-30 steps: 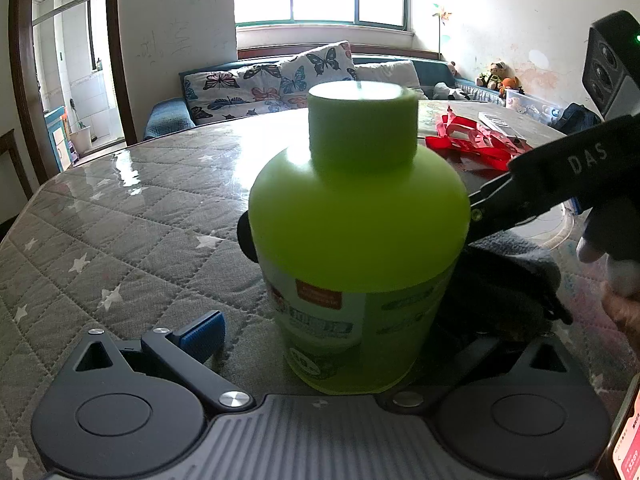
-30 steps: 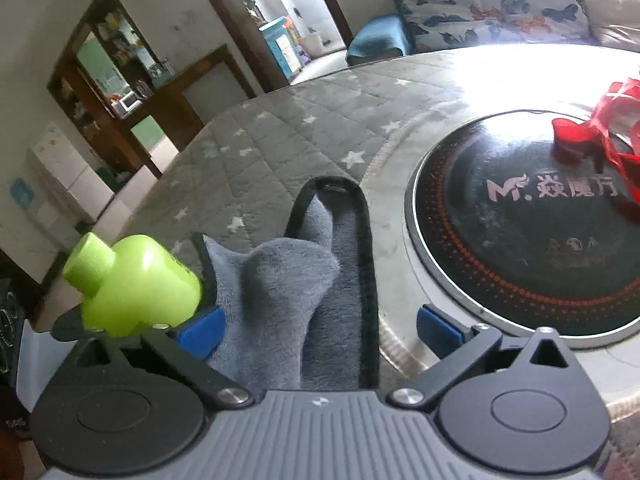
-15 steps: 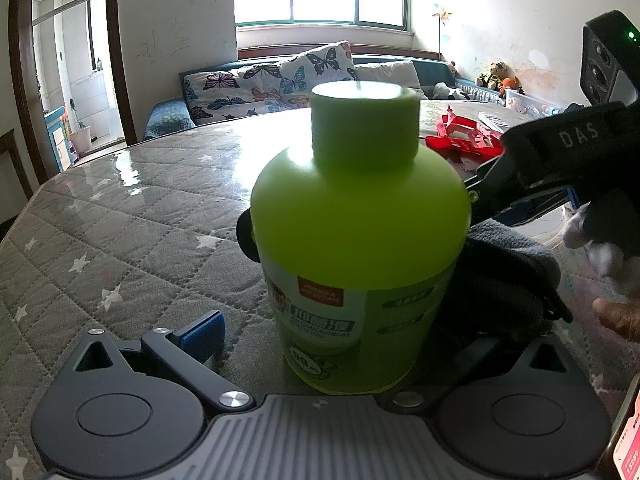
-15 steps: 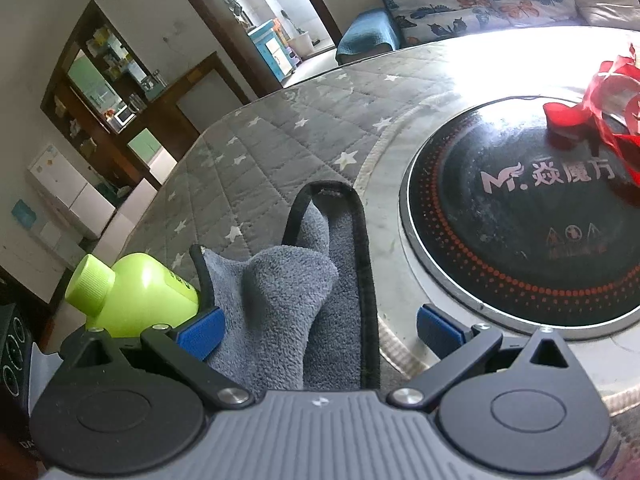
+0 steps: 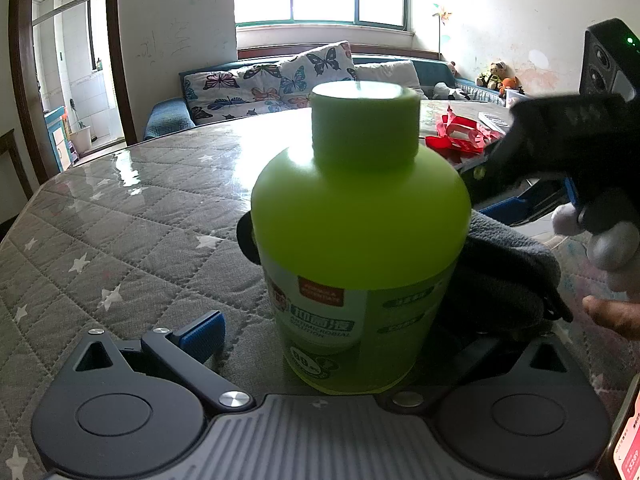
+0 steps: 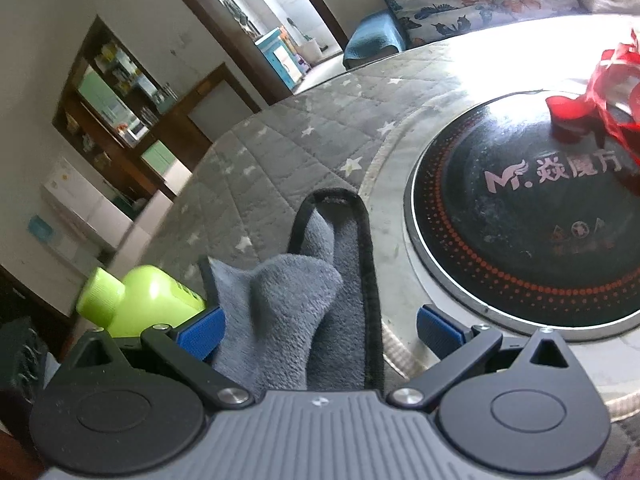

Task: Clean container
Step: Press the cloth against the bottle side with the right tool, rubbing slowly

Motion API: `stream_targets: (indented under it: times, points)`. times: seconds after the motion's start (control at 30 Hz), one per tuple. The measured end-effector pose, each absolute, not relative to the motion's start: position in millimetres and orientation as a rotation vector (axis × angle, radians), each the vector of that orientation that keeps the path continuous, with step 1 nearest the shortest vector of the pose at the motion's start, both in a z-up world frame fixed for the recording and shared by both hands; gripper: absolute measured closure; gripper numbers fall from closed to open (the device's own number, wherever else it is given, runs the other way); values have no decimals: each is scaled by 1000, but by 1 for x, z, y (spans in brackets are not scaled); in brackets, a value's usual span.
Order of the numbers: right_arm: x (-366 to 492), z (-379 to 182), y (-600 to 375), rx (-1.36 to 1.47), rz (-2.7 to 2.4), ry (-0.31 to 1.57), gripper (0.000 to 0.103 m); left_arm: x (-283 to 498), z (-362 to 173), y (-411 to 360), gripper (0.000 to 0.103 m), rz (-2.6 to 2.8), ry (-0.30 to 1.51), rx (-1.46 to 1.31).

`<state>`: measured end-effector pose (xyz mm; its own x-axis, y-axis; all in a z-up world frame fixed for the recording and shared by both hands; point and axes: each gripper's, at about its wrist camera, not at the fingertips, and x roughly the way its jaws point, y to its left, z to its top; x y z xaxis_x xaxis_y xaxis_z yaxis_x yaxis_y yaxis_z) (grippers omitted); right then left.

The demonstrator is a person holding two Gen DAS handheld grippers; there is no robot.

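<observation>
Bottle: green container (image 5: 360,240) with a green cap and printed label, upright on the bench (image 5: 140,208), between the fingers of the left claw (image 5: 340,332).
Left claw: jaws spread wide; left blue pad (image 5: 202,334) stands clear of the bottle wall; right finger is hidden behind the bottle, so contact there cannot be told.
Cloth: grey towel (image 6: 296,308) with black edging, bunched on the bench just beside the bottle, lying between the right claw's fingers.
Right claw (image 6: 320,330): jaws open; both blue pads visible on either side of the cloth, not pressing it.
Bench surface: grey quilted cover with white stars under a glossy sheet; round black cooktop (image 6: 540,220) set in the middle.
Other: red ribbon (image 6: 600,96) lies on the cooktop.
</observation>
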<state>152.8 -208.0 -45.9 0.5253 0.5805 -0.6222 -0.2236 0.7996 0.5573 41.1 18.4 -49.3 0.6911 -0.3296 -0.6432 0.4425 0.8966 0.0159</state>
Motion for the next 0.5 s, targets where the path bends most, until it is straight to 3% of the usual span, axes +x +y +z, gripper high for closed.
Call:
stream_targets:
  times: [0.23, 0.5]
  points:
    - [164, -44, -219, 539, 587, 883, 3, 40, -50, 17, 0, -434, 683, 175]
    - [174, -55, -218, 583, 640, 912, 20, 40, -50, 17, 0, -434, 683, 175]
